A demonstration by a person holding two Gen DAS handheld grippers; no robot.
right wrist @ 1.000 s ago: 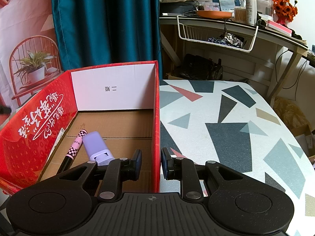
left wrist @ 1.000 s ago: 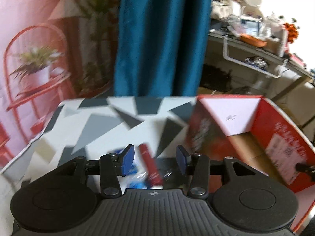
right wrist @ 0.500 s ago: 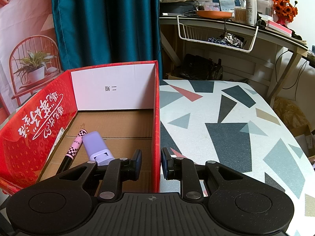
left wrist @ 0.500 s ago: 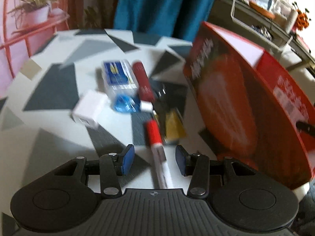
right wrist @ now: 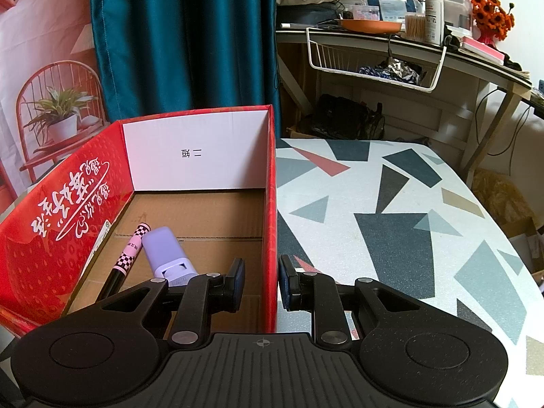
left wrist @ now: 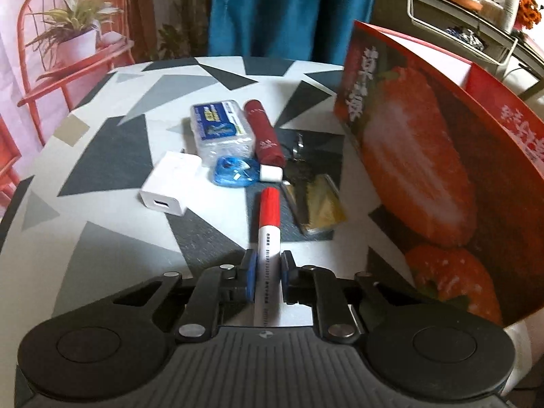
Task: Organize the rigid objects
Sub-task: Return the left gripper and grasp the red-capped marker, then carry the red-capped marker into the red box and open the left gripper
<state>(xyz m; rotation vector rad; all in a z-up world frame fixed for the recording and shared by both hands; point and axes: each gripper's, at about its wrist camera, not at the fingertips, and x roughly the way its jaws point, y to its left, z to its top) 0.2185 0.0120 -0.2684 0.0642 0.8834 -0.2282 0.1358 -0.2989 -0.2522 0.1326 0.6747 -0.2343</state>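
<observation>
The left gripper (left wrist: pixel 266 273) was clamped on the white barrel of a red-capped marker pen (left wrist: pixel 268 227), which lay on the table with its cap pointing straight ahead of the jaws. The round tabletop with grey, black and white triangle pattern (left wrist: pixel 112 156) carried a loose cluster beyond the cap: a white cube-shaped charger plug (left wrist: pixel 170 188) ahead-left, a clear plastic case with a blue label (left wrist: pixel 219 125) further on, a crumpled blue wrapper (left wrist: pixel 233 176) and a dark red tube with a white end (left wrist: pixel 265 136) straight ahead. A flat yellow-and-black packet (left wrist: pixel 316 204) lay just right of the cap. The red strawberry-printed cardboard box (left wrist: pixel 425 176) stood to the right of the jaws.

The right gripper (right wrist: pixel 261 280) straddled the box's right wall (right wrist: pixel 270 238), jaws parted, holding nothing. Inside, ahead-left of them, lay a pink-and-black checkered pen (right wrist: pixel 131 251) touching a lilac plastic bottle (right wrist: pixel 165 253).

Behind the table: a teal curtain (right wrist: pixel 183 40), a cluttered grey desk with a white wire basket (right wrist: pixel 374 64), orange flowers (right wrist: pixel 489 17).
</observation>
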